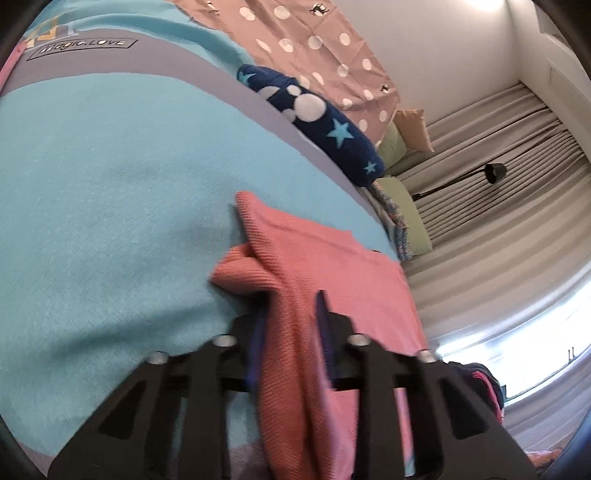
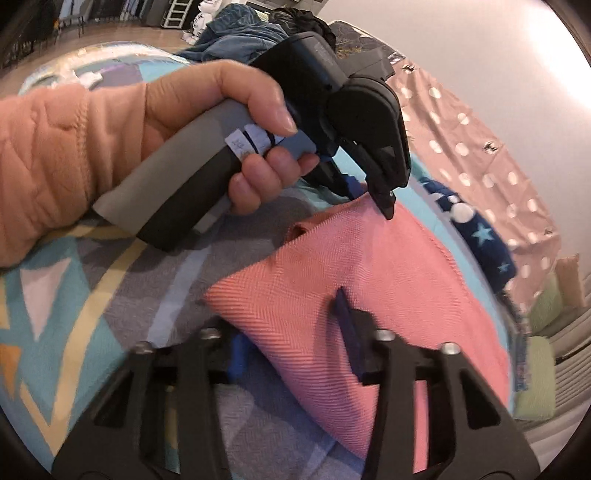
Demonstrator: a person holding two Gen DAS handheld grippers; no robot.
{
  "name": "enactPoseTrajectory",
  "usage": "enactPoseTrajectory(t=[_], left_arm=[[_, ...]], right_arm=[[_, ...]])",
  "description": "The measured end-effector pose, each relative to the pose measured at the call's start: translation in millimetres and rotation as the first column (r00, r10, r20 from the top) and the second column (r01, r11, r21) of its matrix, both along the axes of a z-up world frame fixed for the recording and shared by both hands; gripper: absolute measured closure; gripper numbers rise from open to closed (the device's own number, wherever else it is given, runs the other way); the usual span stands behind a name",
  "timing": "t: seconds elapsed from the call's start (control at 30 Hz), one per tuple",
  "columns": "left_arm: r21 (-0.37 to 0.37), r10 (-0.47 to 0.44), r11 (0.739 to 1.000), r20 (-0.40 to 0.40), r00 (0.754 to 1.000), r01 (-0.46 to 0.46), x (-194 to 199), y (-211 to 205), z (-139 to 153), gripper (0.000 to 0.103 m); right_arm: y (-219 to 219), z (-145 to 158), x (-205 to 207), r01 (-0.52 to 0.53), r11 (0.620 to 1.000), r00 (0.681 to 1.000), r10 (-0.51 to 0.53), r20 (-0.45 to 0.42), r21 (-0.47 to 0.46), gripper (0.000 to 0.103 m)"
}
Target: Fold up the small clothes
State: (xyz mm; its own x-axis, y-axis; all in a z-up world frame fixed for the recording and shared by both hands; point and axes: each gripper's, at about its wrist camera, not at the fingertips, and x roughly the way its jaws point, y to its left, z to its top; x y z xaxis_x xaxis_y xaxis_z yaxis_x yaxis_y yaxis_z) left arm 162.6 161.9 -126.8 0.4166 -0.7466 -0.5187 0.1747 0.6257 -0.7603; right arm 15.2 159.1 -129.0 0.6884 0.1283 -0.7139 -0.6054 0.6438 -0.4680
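A small pink ribbed garment (image 1: pixel 332 266) lies on a turquoise patterned blanket (image 1: pixel 110 166). My left gripper (image 1: pixel 291 314) has its fingers closed on a bunched fold of the garment near its edge. In the right wrist view the same garment (image 2: pixel 369 266) spreads flat, and the left gripper (image 2: pixel 373 195), held by a hand in an orange sleeve, pinches its far corner. My right gripper (image 2: pixel 291 332) has the garment's near edge between its fingers, which stand fairly wide; the left finger is partly hidden under the cloth.
A dark blue fleece with stars and white dots (image 1: pixel 325 122) lies beside the blanket, and a pink dotted sheet (image 1: pixel 325 48) behind it. Green pillows (image 1: pixel 402 206), curtains and a black lamp (image 1: pixel 491 173) stand at the right. A pile of clothes (image 2: pixel 240 33) lies beyond the hand.
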Motion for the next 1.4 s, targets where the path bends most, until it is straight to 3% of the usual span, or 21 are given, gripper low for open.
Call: enactPoseTrajectory(t=[0.03,0.23,0.53,0.83,1.07,1.4], left_arm=[[-0.011,0.002,1.0,-0.008,1.0,-0.002,1,2,-1,0.089],[0.006,0.028,1.0,0.01,1.0,-0.028,-3,2,14,0.092],[0.062,0.015,0.998,0.084,0.996,-0.021,-6,-27,69,0.093],[0.1,-0.024,0.995,0.112,0.993,0.013,-2,-77,108,0.093],[0.15,-0.068,0.987,0.117,0.991,0.05,-2,-126,125,0.093],[0.218,-0.108,0.973,0.122,0.987,0.079,-7,-204,141,0.094]], right_arm=[[-1,1,-1,0.005,1.0,1.0,-0.005,0.0,0.006,0.095],[-33,31,3,0.062,0.974,0.998,-0.055,-0.039,0.218,0.096],[-77,69,-4,0.129,0.917,0.991,-0.13,-0.023,0.378,0.096],[-144,93,-8,0.237,0.821,0.97,-0.231,-0.077,0.52,0.096],[-203,99,-10,0.325,0.717,0.943,-0.293,-0.157,0.617,0.097],[-264,98,-26,0.376,0.623,0.92,-0.337,-0.198,0.686,0.097]])
